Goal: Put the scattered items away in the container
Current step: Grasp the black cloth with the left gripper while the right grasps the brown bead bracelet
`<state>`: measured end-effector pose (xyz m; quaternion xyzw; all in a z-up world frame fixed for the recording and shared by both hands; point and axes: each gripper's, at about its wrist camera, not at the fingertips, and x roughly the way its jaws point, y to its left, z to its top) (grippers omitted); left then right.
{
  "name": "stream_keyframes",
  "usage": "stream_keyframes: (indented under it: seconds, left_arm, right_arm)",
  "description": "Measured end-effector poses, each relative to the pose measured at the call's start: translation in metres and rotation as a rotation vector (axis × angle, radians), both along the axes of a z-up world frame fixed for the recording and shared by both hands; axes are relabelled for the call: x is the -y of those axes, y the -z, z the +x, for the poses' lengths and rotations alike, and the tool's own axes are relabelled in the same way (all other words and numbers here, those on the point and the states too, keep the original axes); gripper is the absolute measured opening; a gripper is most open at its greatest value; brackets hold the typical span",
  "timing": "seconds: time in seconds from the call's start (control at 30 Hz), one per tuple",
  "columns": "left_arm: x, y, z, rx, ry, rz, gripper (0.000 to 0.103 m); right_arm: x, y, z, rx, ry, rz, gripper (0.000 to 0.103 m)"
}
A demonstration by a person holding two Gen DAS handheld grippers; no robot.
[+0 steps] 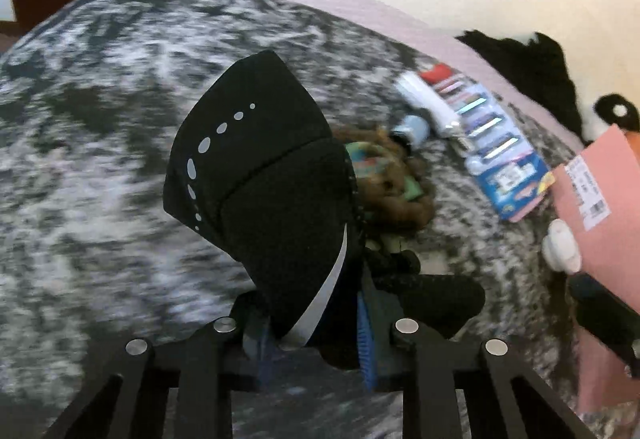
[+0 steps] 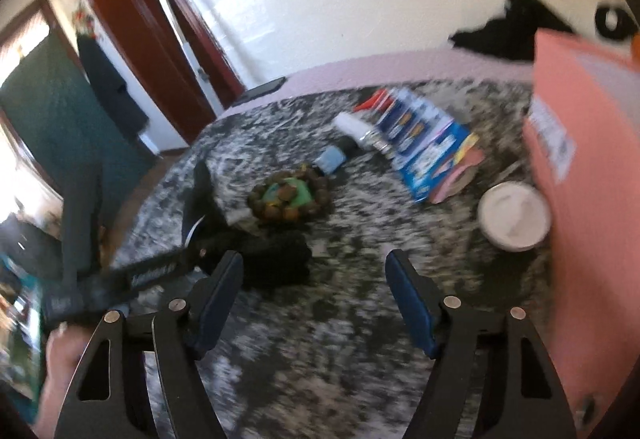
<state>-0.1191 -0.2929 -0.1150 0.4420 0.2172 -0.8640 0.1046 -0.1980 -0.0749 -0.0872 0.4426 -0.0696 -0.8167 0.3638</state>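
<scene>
Left gripper (image 1: 316, 339): fingers clamped on a black cap (image 1: 260, 175), lifted above the bed (image 1: 100, 119). Right gripper (image 2: 314, 295): fingers spread wide, holding nothing, over the mottled blanket. The pink box (image 2: 592, 159), judged to be the container, stands at the bed's right edge. Outside it lie a white jar (image 2: 514, 217) just beside it, a blister card (image 2: 424, 143), a white tube (image 2: 356, 129), a small blue bottle (image 2: 331, 159), a bead bracelet (image 2: 290, 197) and a black bundle (image 2: 280, 263). Judgement: tidying is at an early stage; most items remain out.
</scene>
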Motion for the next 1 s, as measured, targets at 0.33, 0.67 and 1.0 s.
stream_keyframes:
  seconds: [0.33,0.67,1.0]
  left_arm:
    - [0.054,-0.006,0.041,0.016,-0.078,-0.055,0.027]
    - [0.058,-0.010,0.043,0.000,-0.055,-0.057,0.028]
    - [0.039,-0.018,0.041,-0.013,-0.001,-0.080,0.028]
  right_arm:
    - [0.039,0.086,-0.072,0.526,0.166,-0.342,0.077]
    - [0.076,0.113,-0.111,0.630,0.198,-0.370,0.020]
    - [0.063,0.078,-0.086,0.576,0.105,-0.504,0.020]
